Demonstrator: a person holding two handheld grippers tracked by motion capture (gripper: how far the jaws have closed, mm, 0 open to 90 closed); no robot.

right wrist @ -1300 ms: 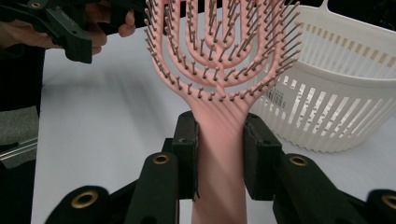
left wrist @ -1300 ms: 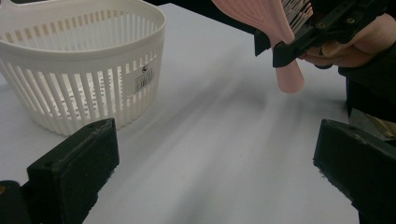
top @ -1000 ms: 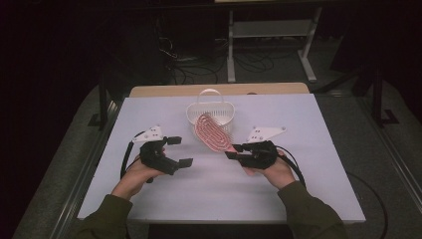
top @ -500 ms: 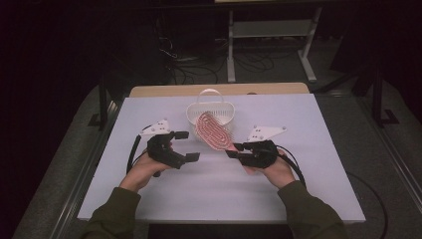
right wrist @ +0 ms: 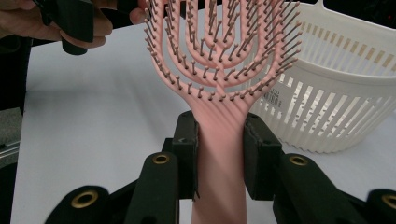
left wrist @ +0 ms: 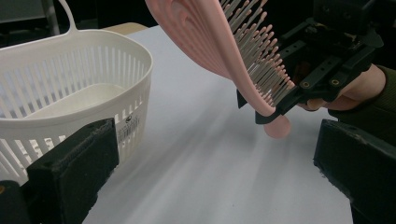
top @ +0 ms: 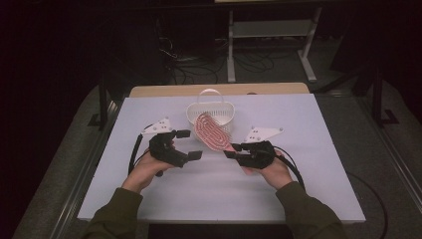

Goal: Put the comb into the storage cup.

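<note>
Hairbrush (top: 211, 133), pink and open-ribbed, is held up off the white table (top: 308, 199) near its middle, tilted so the head leans toward the white basket (top: 211, 110) behind it while the handle points down toward the person's right hand.

Going from left to right in the high view: the left gripper (top: 190, 144) sits in the person's left hand (top: 144, 169), its two jaws spread wide with nothing between them, aimed at the brush and just short of it. From the left gripper view those jaws stand far apart at the bottom corners, the basket (left wrist: 70, 93) beyond the left-hand one and the brush's bristles (left wrist: 261, 51) hanging above the bare tabletop between them.

Next comes the brush itself, its head overlapping the basket's front rim in the high view; whether it touches the basket I cannot tell.

Further right, the right gripper (top: 233, 150) is clamped on the brush's handle. The right gripper view shows this plainly: both black pads (right wrist: 187, 140) press against either side of the pink handle (right wrist: 219, 154), bristles facing the camera, with the basket (right wrist: 336, 93) off to the right. The right hand (top: 273, 172) rests low over the table.
</note>
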